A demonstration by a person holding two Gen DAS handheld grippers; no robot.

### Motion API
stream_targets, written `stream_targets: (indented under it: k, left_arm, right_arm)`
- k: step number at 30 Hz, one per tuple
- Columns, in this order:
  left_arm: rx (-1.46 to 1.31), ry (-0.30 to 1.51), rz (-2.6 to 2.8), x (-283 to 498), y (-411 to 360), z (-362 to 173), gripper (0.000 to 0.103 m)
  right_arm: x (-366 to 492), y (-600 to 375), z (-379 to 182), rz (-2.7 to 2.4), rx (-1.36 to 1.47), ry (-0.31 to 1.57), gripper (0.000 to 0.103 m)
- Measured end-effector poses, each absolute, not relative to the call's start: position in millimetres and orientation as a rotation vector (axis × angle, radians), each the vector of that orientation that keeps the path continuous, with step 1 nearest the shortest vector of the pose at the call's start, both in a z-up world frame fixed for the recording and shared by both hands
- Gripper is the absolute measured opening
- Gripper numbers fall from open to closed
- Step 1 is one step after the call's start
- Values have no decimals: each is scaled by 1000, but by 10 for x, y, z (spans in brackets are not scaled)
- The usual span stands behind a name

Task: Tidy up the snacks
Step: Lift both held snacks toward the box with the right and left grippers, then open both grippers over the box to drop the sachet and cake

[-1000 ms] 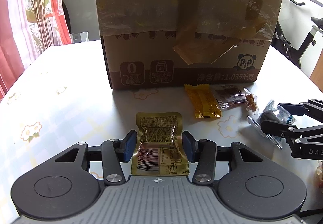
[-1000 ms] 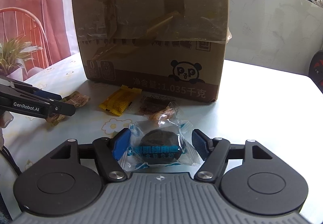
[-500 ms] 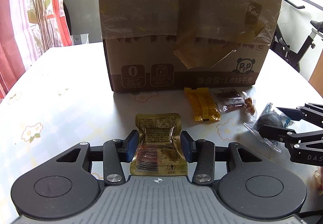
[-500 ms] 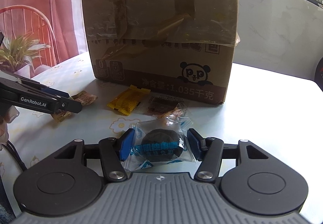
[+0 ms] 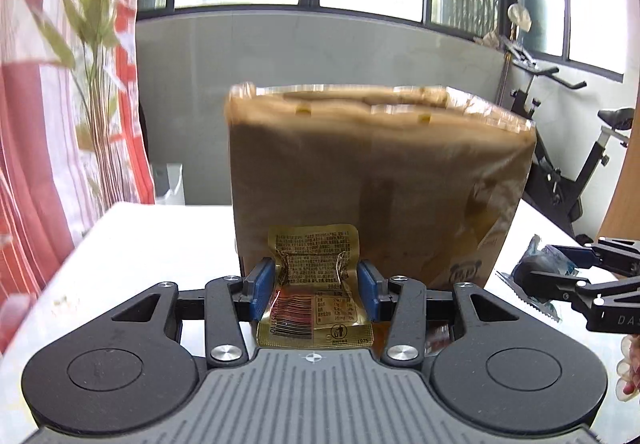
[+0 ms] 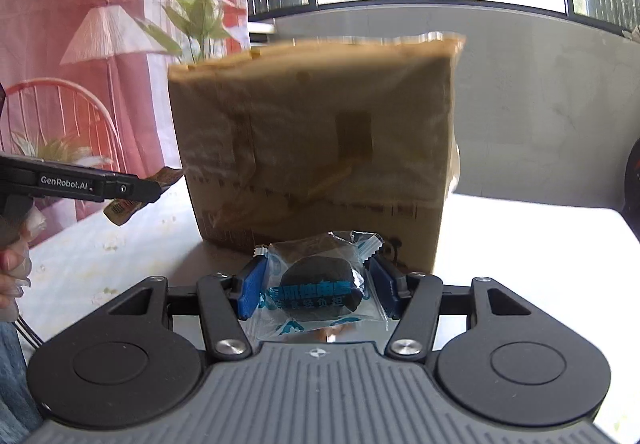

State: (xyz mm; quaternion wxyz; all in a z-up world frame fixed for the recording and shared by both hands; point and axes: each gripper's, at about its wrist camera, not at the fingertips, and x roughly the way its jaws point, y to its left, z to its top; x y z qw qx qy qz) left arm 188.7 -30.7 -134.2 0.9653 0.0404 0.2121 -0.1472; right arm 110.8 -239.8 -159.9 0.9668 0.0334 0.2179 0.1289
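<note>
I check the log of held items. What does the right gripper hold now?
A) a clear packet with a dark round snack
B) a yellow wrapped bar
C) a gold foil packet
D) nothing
A: the right gripper pinches the clear packet with a dark round snack between its blue pads.

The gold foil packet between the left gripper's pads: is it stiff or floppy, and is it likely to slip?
The gold foil packet is probably thin and floppy: its sides crumple inward where the left gripper pinches it. It looks light, since its free top edge stands up unsupported. The glossy foil may be slippery, so a firm pinch seems wise.
</note>
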Motion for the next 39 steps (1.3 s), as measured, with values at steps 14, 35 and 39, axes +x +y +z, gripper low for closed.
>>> stream_targets:
  k: [14, 35, 39]
  left_arm:
    - [71, 332, -399, 3059, -908, -482, 49]
    - [13, 396, -405, 2788, -563, -712, 69]
    - [-11, 380, -381, 2519, -368, -797, 69]
  right_arm:
    - [2369, -2555, -400, 224, 19, 290, 59]
    - [1904, -2654, -544, 232, 98, 265, 74]
    - [1636, -2613, -673, 224, 132, 246, 73]
